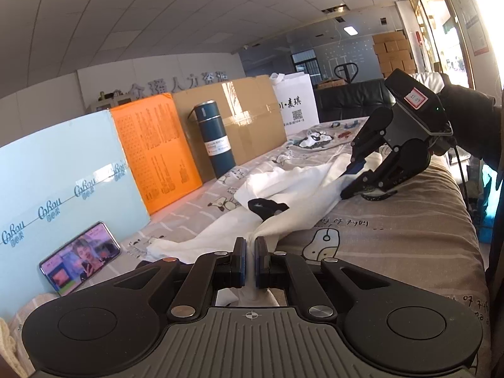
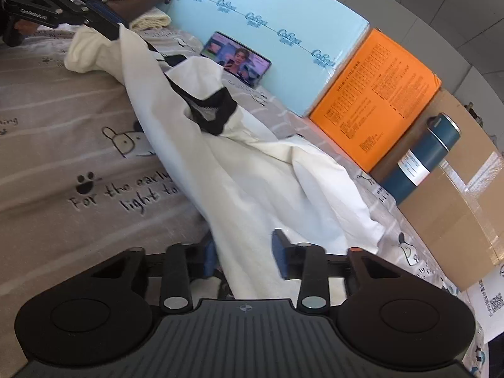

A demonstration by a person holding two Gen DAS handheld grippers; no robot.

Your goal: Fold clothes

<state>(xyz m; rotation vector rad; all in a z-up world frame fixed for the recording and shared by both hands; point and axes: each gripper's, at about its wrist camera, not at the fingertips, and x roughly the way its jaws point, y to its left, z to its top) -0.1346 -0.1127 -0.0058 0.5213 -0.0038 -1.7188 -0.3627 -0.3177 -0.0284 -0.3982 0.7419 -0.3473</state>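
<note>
A white garment [image 2: 239,170] with a black collar [image 2: 217,110] lies crumpled and stretched across a bed covered by a grey-beige cartoon-print sheet [image 2: 63,157]. The left hand-held gripper [image 1: 250,252] is clenched on a bunched corner of the garment, its blue pads pressed tight on the cloth. The right hand-held gripper [image 2: 245,252] stands released, its jaws spread with white fabric lying between them; whether the pads touch the cloth is hard to tell. Along the bed's far side stand a pale blue board [image 2: 267,28], an orange box [image 2: 378,100], a dark blue bottle [image 2: 422,157] and a cardboard box [image 2: 456,214], with a lit phone [image 2: 236,58] propped against the board.
</note>
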